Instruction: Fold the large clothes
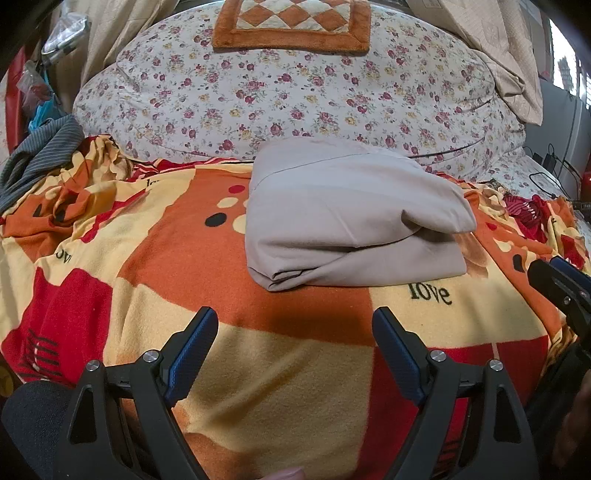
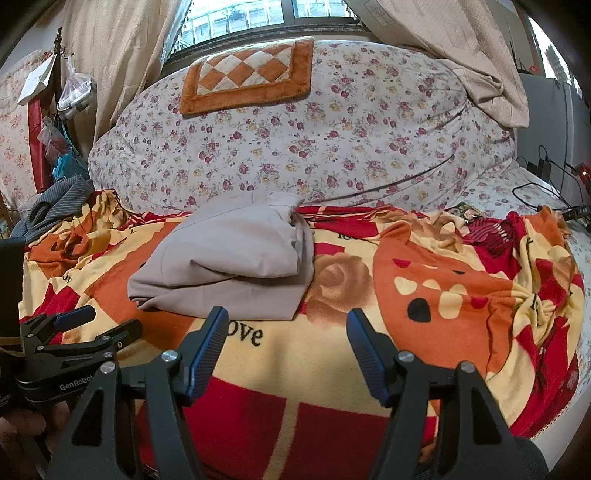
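A beige garment lies folded into a thick rectangle on the orange, red and yellow blanket; the right wrist view has this folded garment ahead and to the left. My left gripper hovers open over the blanket, short of the garment's near edge, nothing between its fingers. Open as well, my right gripper hangs above the word "love", just short of the garment's near right corner. Each gripper appears in the other's view: the right gripper at the right edge, the left gripper at the lower left.
A big floral-covered bundle of bedding rises behind the garment, with an orange checked mat on top. A striped grey cloth lies at the far left. Cables and a charger sit at the right. Curtains hang behind.
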`<action>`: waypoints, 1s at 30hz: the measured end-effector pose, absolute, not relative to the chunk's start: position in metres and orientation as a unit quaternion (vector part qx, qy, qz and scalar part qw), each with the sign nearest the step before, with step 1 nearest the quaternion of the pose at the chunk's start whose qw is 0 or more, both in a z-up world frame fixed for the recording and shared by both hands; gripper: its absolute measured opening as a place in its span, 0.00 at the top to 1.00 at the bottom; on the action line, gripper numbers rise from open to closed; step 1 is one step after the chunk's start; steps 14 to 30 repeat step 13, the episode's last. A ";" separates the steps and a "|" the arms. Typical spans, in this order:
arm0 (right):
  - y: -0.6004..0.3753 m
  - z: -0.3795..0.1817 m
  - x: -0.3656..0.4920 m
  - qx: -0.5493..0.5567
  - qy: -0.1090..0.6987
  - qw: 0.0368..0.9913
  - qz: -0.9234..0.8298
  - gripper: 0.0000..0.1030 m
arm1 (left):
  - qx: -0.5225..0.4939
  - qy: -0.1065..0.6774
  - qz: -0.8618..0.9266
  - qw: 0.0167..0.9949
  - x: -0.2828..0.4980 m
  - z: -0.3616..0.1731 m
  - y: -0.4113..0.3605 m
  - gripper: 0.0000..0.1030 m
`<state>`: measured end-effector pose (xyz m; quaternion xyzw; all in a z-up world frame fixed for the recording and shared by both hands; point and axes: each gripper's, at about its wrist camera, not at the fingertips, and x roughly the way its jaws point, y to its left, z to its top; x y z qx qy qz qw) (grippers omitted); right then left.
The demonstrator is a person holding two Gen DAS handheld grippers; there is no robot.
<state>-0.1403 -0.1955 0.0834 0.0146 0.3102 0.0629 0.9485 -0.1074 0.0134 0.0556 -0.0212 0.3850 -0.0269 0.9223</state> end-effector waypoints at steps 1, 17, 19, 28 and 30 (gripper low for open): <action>-0.195 0.083 -0.141 0.015 0.310 0.949 0.062 0.32 | -0.021 0.385 -0.027 0.922 -0.107 0.056 0.014 0.19; -0.196 0.084 -0.140 0.016 0.308 0.950 0.060 0.32 | -0.044 0.378 -0.039 0.924 -0.110 0.056 0.019 0.19; -0.196 0.084 -0.140 0.016 0.308 0.950 0.060 0.32 | -0.044 0.378 -0.039 0.924 -0.110 0.056 0.019 0.19; -0.196 0.084 -0.140 0.016 0.308 0.950 0.060 0.32 | -0.044 0.378 -0.039 0.924 -0.110 0.056 0.019 0.19; -0.196 0.084 -0.140 0.016 0.308 0.950 0.060 0.32 | -0.044 0.378 -0.039 0.924 -0.110 0.056 0.019 0.19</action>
